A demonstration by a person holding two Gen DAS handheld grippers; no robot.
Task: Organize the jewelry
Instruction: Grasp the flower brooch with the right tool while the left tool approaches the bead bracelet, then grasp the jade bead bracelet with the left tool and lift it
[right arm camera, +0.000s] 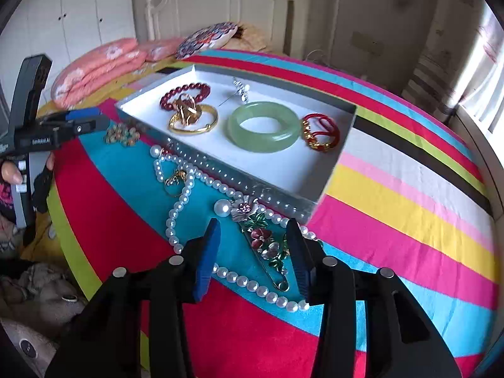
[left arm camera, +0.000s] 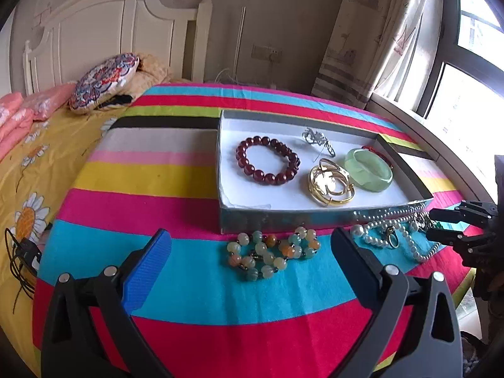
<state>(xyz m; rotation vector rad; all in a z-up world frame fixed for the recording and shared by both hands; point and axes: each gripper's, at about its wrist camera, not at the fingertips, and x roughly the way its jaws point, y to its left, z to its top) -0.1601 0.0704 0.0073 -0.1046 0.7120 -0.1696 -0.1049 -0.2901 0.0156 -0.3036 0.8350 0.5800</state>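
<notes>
Right now the shallow grey box [left arm camera: 315, 217] with its white lining serves as the landmark, lying on a striped blanket [left arm camera: 189, 286] spread over the bed. Inside the box lie a dark red bead bracelet [left arm camera: 267, 160], a silver brooch [left arm camera: 318, 141] toward the far wall, a heap of gold bangles [left arm camera: 330, 186], a pale green jade bangle [right arm camera: 264, 126] touching the gold heap, and a red cord bracelet [right arm camera: 319, 134] with gold beads just beside the jade one. Just outside the near wall of the box, on the blanket's turquoise stripe, lie a multicoloured stone bead bracelet [left arm camera: 271, 253], a pearl necklace [right arm camera: 195, 182] in loose loops with a small gold ring [right arm camera: 176, 182] among them, and a flower brooch [right arm camera: 264, 236] on a large safety pin. The left gripper [left arm camera: 252, 264] hovers near the box's front wall with its jaws spread wide, and the stone bead bracelet lies between them, untouched. The right gripper [right arm camera: 255, 255] is low over the blanket, its jaws likewise spread; the flower brooch sits between the two blue pads [right arm camera: 206, 258], apart from both, with pearl strands passing under them. A patterned cushion [left arm camera: 104, 83] and folded pink bedding [right arm camera: 100, 69] rest beyond the box near the white headboard [left arm camera: 110, 31].
</notes>
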